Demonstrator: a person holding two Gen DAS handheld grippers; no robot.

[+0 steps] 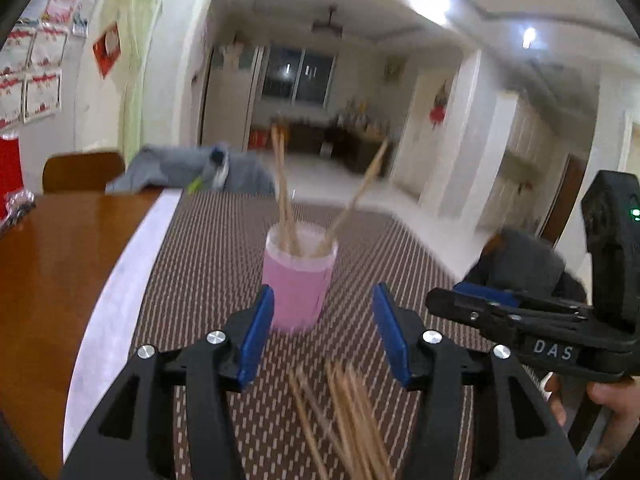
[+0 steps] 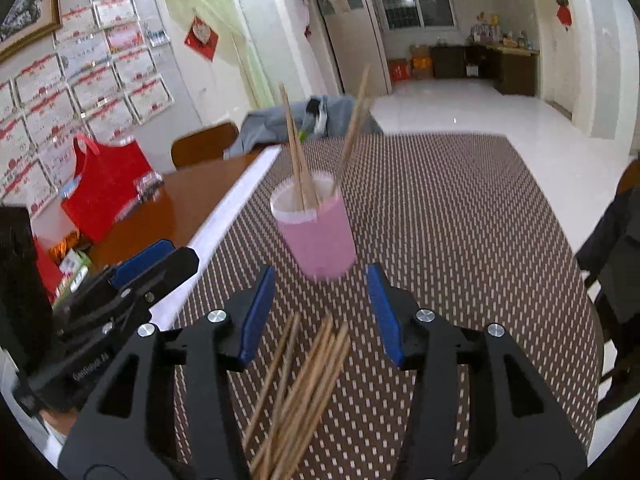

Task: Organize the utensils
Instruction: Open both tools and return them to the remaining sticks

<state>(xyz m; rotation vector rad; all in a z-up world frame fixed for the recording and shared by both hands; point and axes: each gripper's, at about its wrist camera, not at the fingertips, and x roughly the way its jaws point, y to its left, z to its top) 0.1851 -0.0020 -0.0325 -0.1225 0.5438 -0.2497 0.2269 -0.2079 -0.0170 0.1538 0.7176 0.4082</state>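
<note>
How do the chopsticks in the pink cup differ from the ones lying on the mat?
The chopsticks in the cup stand upright, leaning on the rim of the pink cup; the chopsticks on the mat lie flat in a loose pile. Those in the cup are few and fan apart; those on the mat are more numerous and overlap. Both sets are plain light wood.

A brown dotted table mat (image 2: 460, 216) covers a glossy wooden table (image 2: 172, 208), with a wooden chair (image 2: 204, 144) and a grey garment (image 2: 276, 120) at its far edge. The left wall (image 2: 224, 32) is white and carries rows of certificates (image 2: 80, 80). Beyond lies a pale tiled floor (image 2: 452, 100), a dark window (image 2: 416, 0) and bright ceiling lights (image 1: 432, 6).
</note>
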